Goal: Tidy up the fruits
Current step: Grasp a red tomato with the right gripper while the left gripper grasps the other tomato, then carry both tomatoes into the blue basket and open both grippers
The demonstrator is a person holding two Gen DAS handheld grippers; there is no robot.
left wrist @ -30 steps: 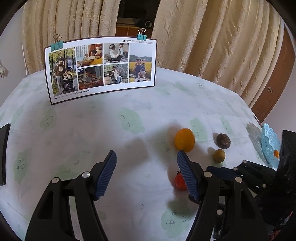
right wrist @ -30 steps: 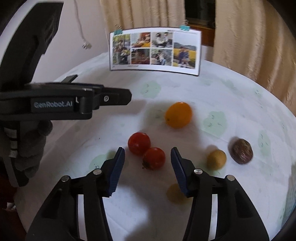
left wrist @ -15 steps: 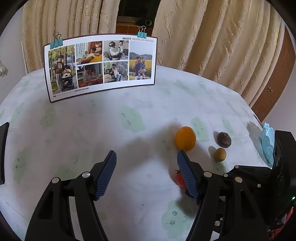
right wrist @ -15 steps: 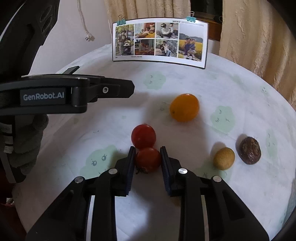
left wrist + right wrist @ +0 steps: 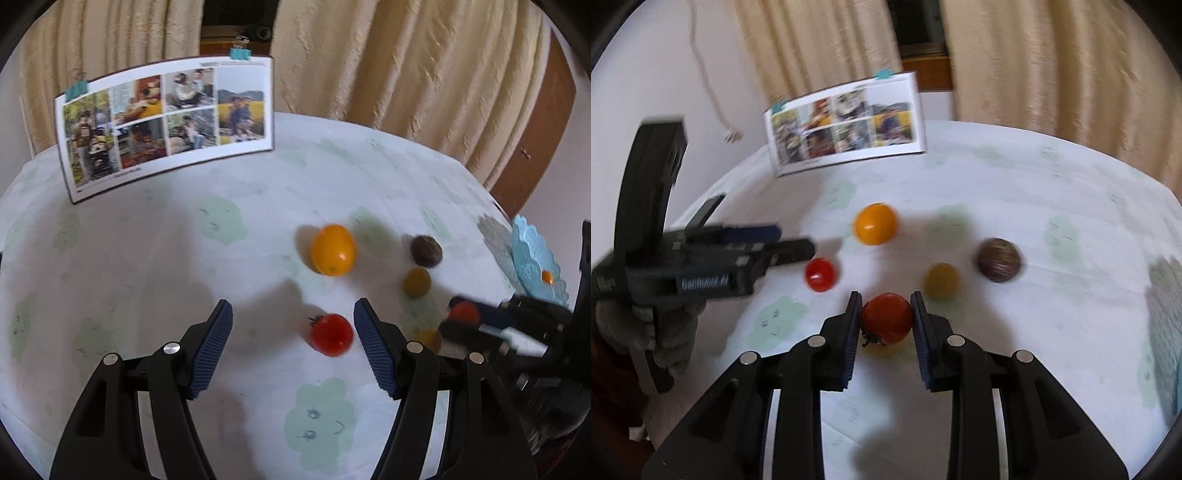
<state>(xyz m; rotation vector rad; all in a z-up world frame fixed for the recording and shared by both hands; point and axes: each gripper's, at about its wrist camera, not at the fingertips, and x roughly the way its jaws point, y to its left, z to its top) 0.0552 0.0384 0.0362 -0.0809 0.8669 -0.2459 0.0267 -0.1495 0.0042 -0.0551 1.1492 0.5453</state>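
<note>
Round table under a pale cloth printed with green clouds, taken from both wrist cameras; positions are given relative to the orange fruit, which lies near the middle of the cloth. The right gripper is clamped on a red tomato, both blue pads pressing its sides, and carries it on the near side of the orange fruit (a soft shadow on the cloth beneath suggests it is clear of the surface, though blur leaves this uncertain). The left gripper stands well apart at the pads and holds nothing; a second red tomato rests on the cloth between its fingers, closer to the right-hand pad, without visible contact, on the near side of the orange fruit. To the right of the orange fruit lie a dark brown round fruit and, just nearer than it, a small yellow-brown fruit, the two close together but apart. Further right, at the table's rim, stands a blue scalloped dish with a small orange piece in it. Beyond the orange fruit a clipped photo card stands upright near the far edge, before the curtains. The cloth to the left of the orange fruit is bare out to the table's left edge.
</note>
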